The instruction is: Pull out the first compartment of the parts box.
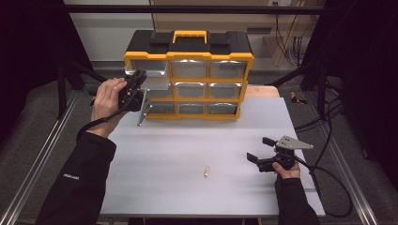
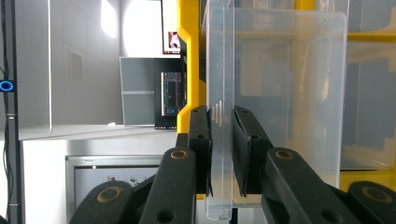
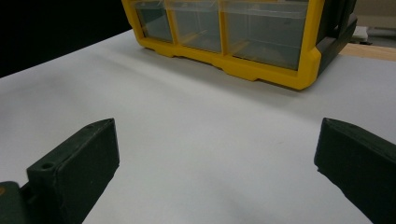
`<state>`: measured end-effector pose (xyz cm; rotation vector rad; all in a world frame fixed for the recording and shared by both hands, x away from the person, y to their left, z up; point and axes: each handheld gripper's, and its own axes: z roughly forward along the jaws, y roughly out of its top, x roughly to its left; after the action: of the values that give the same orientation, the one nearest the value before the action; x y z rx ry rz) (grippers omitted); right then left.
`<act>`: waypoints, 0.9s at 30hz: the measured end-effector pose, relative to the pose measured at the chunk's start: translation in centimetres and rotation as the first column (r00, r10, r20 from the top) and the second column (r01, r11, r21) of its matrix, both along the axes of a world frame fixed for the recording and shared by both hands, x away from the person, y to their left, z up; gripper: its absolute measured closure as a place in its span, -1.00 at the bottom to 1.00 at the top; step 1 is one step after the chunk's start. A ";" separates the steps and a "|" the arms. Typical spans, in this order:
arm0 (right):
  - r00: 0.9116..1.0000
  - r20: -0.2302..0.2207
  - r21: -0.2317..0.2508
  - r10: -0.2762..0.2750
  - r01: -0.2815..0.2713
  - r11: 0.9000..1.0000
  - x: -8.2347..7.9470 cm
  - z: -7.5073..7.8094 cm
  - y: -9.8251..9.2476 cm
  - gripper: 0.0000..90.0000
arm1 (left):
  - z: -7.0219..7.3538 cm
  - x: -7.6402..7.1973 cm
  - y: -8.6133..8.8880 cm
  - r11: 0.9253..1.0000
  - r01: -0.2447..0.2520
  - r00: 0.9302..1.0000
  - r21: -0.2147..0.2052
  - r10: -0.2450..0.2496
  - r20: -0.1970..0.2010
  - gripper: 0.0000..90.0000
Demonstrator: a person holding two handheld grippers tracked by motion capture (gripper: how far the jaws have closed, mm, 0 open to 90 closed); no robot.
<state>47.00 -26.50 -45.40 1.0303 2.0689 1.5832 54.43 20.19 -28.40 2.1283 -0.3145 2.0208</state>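
A yellow and black drawer cabinet [image 1: 187, 56] stands at the back of the white table [image 1: 187, 140], also as the cabinet [image 3: 261, 70] in the right gripper view. My left gripper [image 1: 140, 78] is at its left column, middle row. In the left gripper view my left gripper [image 2: 220, 114] is shut on the front lip of a clear plastic drawer [image 2: 289, 93], one pad on each side. The drawer [image 1: 158, 83] looks partly drawn out. My right gripper [image 1: 259, 148] hovers open over the table's right side; between the wide jaws of my right gripper [image 3: 218, 128] is bare table.
A small pale wooden peg [image 1: 205, 171] lies on the table near the front, left of the right gripper. Other clear drawers [image 1: 190, 89] sit closed in the cabinet. Metal rails [image 1: 42, 154] flank the table, and cables [image 1: 328, 183] trail off its right edge.
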 end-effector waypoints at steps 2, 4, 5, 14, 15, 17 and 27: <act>1.000 -0.001 0.001 0.000 0.000 1.000 0.0 0.0 0.0 -0.99 | 0.0 -0.1 0.0 1.000 -0.002 1.000 -0.001 0.002 0.000 0.74; 1.000 -0.002 0.001 -0.001 0.001 1.000 0.0 0.0 0.0 -0.99 | -0.1 -0.2 0.1 1.000 0.001 1.000 -0.002 -0.001 0.000 0.74; 1.000 -0.001 0.000 0.001 -0.001 1.000 0.0 0.0 0.0 -0.99 | -0.1 -0.2 0.1 1.000 0.002 1.000 -0.001 -0.002 -0.001 0.74; 1.000 0.000 -0.001 0.001 -0.001 1.000 0.0 0.0 0.0 -0.99 | -0.1 -0.3 0.1 1.000 0.005 1.000 0.005 -0.005 0.003 0.74; 1.000 0.000 -0.001 0.001 -0.001 1.000 0.0 0.0 0.0 -0.99 | -0.1 -0.3 0.1 1.000 0.005 1.000 0.005 -0.005 0.003 0.74; 1.000 0.000 -0.002 0.000 0.000 1.000 0.0 0.0 0.0 -0.99 | -0.1 -0.4 0.1 1.000 0.000 1.000 0.007 0.000 0.003 0.75; 1.000 0.000 -0.001 0.001 -0.001 1.000 0.0 0.0 0.0 -0.99 | 0.0 -0.7 0.1 1.000 -0.002 1.000 0.008 0.002 0.001 0.75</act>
<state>47.01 -26.50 -45.42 1.0286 2.0711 1.5821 53.72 20.27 -28.38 2.1332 -0.3218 2.0257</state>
